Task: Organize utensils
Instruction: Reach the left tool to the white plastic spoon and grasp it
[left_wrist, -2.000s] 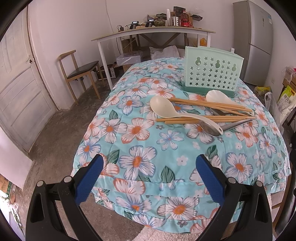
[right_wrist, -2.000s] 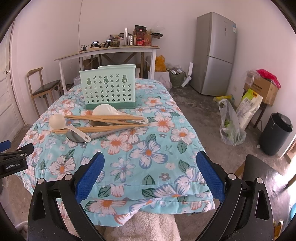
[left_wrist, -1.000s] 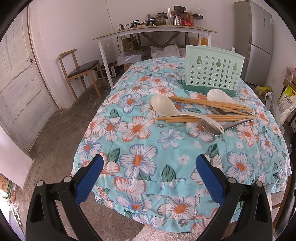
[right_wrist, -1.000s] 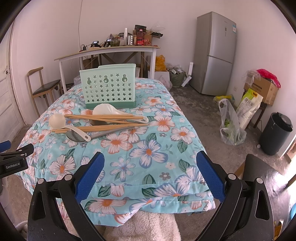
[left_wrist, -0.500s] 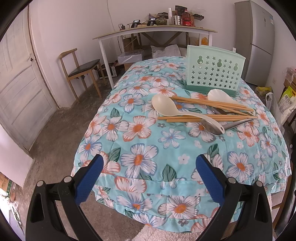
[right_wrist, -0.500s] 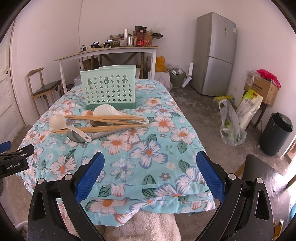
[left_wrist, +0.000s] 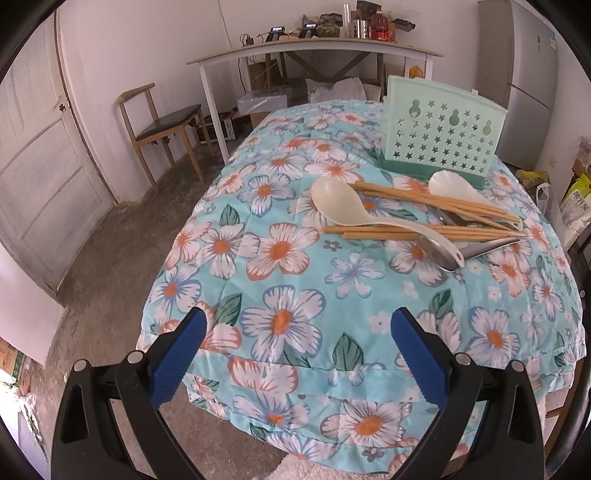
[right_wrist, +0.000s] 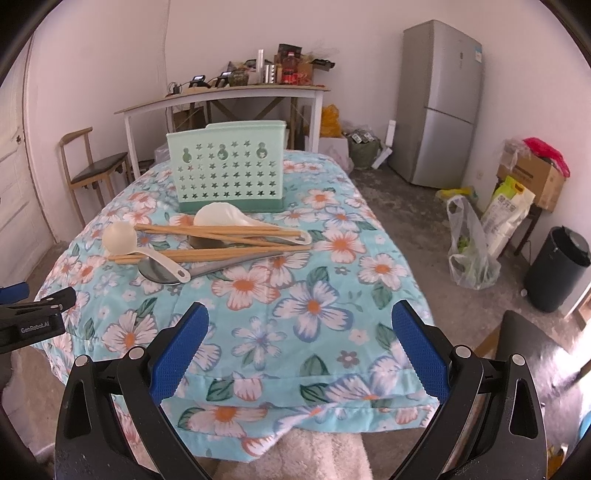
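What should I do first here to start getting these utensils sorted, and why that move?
Probably bring the left gripper forward to the cream ladle. Both grippers are open and empty at the table's near edge, the green holder shows nothing in it, and that ladle lies on top of the chopsticks on the left side, so it looks freest to lift.

The left black two-finger gripper with blue ribbed pads (left_wrist: 295, 325) is hovering with its jaws spread wide, gripping nothing, its fingers pointing forward and slightly downward. The right black two-finger gripper with blue ribbed pads (right_wrist: 297, 319) is mirroring that pose, jaws equally wide and empty. At the left edge of the right wrist view, the left gripper's black body is showing side-on, level with the right one and well apart from it. Neither gripper is touching anything.
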